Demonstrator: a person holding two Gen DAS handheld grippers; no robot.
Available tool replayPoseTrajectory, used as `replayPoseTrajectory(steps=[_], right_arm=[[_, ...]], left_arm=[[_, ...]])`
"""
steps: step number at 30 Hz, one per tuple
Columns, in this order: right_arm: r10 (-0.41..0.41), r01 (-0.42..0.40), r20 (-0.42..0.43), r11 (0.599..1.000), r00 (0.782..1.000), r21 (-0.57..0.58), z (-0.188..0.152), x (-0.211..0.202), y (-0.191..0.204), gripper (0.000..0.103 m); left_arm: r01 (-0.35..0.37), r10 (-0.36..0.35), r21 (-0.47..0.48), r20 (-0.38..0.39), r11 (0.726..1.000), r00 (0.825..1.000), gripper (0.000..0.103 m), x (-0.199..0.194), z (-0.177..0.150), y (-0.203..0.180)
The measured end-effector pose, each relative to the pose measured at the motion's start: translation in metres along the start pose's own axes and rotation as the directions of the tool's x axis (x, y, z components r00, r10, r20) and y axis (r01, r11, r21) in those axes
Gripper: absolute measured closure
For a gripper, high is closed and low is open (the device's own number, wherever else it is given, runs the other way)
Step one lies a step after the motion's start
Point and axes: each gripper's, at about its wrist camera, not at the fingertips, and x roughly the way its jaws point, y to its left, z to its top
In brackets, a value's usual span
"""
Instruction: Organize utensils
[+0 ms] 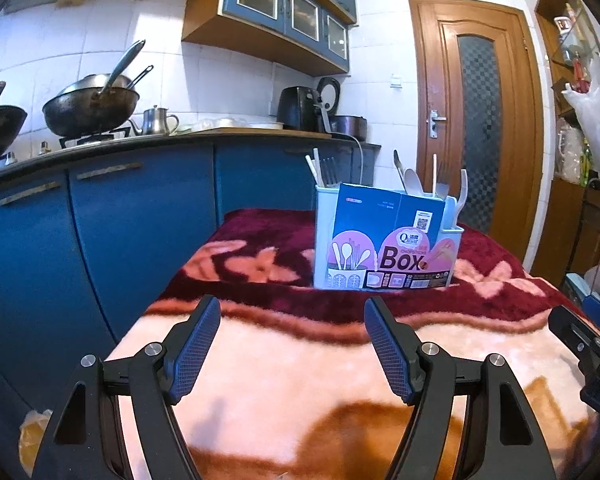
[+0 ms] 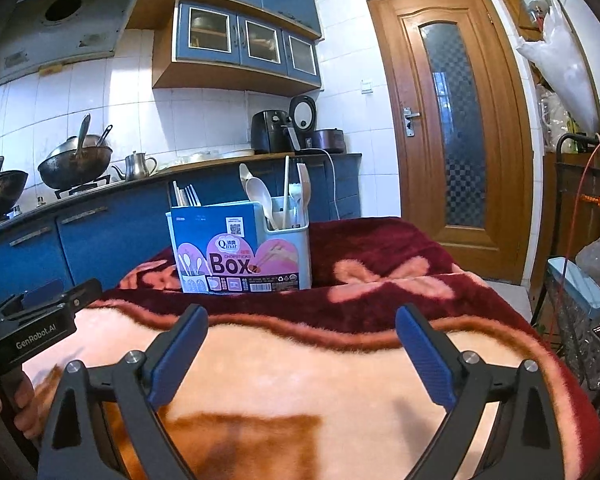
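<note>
Left wrist view: a pale blue holder (image 1: pixel 386 240) labelled "Box", seemingly "Qinar", stands on the blanket (image 1: pixel 300 360) with utensils (image 1: pixel 414 180) upright inside. Both tongs (image 1: pixel 292 344) (image 2: pixel 302 354) gape wide, empty.

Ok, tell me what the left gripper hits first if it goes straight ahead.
Most likely the utensil holder: the left gripper, fingers open and empty, points just left of the holder's middle across bare blanket. Depth is unclear, but nothing lies between.

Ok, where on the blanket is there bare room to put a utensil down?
The pink blanket between the utensil holder and both hand-held grippers is bare, as is the maroon stretch right of the holder. The holder's compartments are crowded with spoons and forks.
</note>
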Motion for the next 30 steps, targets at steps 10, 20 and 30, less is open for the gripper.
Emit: replayPoseTrajectory(steps=[10, 20, 30], right_arm=[[-0.003, 0.003, 0.006, 1.0, 1.0, -0.017, -0.0005, -0.0011, 0.0015, 0.006], [-0.002, 0.002, 0.005, 1.0, 1.0, -0.011, -0.0004, -0.0014, 0.0007, 0.006], [-0.001, 0.001, 0.005, 1.0, 1.0, -0.012, -0.0004, -0.0012, 0.0006, 0.006]], left_arm=[[-0.006, 0.006, -0.008, -0.017, 1.0, 1.0, 0.027, 0.0054, -0.0042, -0.0001], [-0.004, 0.003, -0.013, -0.022, 1.0, 1.0, 0.027, 0.0065, -0.0056, 0.0003], [-0.006, 0.006, -0.013, -0.019, 1.0, 1.0, 0.027, 0.0057, -0.0058, -0.0001]])
